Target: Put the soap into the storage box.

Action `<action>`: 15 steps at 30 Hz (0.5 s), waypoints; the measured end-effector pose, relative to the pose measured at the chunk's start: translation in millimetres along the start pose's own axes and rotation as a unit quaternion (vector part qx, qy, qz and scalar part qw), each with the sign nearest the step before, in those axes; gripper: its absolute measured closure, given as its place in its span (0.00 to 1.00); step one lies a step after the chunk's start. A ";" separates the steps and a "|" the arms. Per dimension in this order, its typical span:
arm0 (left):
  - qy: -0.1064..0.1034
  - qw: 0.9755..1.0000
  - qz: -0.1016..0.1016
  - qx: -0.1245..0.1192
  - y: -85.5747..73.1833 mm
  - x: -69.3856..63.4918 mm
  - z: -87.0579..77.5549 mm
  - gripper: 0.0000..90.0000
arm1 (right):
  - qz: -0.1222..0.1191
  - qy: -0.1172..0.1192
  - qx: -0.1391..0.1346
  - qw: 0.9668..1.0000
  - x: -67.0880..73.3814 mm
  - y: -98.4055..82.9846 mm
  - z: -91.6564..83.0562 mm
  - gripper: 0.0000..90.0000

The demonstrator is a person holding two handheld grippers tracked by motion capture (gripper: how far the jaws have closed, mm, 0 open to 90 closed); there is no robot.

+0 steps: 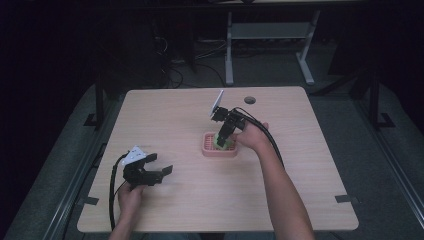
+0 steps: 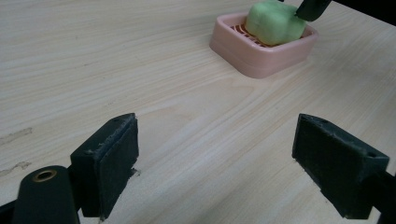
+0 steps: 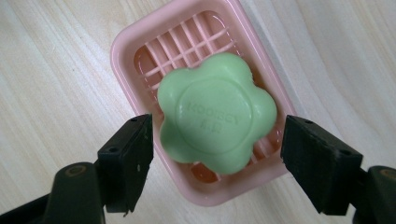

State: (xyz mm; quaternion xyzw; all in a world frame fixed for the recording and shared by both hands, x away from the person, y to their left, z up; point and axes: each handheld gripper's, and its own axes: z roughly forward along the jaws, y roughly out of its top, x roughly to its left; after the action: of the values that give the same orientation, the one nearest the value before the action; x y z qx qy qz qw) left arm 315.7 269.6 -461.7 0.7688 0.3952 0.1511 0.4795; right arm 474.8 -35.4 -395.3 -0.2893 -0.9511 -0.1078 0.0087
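High view: the right tool [image 1: 223,135] hangs over the pink soap dish [image 1: 219,145], which sits just right of the surface's [image 1: 165,115] centre, with the green soap [image 1: 220,142] in it. The left tool [image 1: 161,173] rests at about 8 o'clock from the dish, well apart, jaws spread and empty. From here it is hard to tell whether the right jaws touch the soap.

Left gripper view: the left tool [image 2: 215,168] stands wide open over bare wood, gripping nothing. The dish [image 2: 264,49] lies toward 1 o'clock, the soap [image 2: 273,22] resting in it; a dark jaw tip of the right tool [image 2: 312,8] meets the soap's upper edge and is cut off by the frame.

Right gripper view: the right tool [image 3: 215,156] is spread wide, one jaw at 9 o'clock of the flower-shaped soap [image 3: 217,113] and one at 3 o'clock, a gap showing at the 3 o'clock side; contact at the 9 o'clock side I cannot settle. The soap lies on the slatted dish [image 3: 126,51]. The embossed lettering is too faint to read.

By my reading, the step is a grasp or a release at the dish; if it is a grasp, the next move calls for closing evenly on the rounded lobes, since the bar looks likely to slip.
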 end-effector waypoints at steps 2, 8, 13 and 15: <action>0.000 1.000 -0.002 -0.001 0.1 -0.1 -0.2 0.16 | 0.002 -0.001 -0.007 1.000 -0.9 -3.8 -3.1 0.28; 0.000 1.000 0.002 0.001 0.1 -0.4 0.2 0.16 | 0.006 -0.002 -0.010 1.000 -1.8 -10.3 -8.4 0.28; 0.000 1.000 0.002 0.001 0.0 -0.2 0.2 0.16 | 0.009 -0.002 -0.018 1.000 -5.2 -16.5 -15.6 0.28; 0.000 1.000 0.002 0.001 0.0 -0.3 0.3 0.16 | 0.008 -0.002 -0.020 1.000 -5.2 -18.4 -17.2 0.28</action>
State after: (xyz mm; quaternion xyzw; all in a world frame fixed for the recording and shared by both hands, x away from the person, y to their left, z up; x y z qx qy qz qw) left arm 315.6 269.2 -461.8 0.7699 0.3942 0.1516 0.4785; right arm 468.2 -56.8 -382.6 -0.2970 -0.9465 -0.1264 0.0015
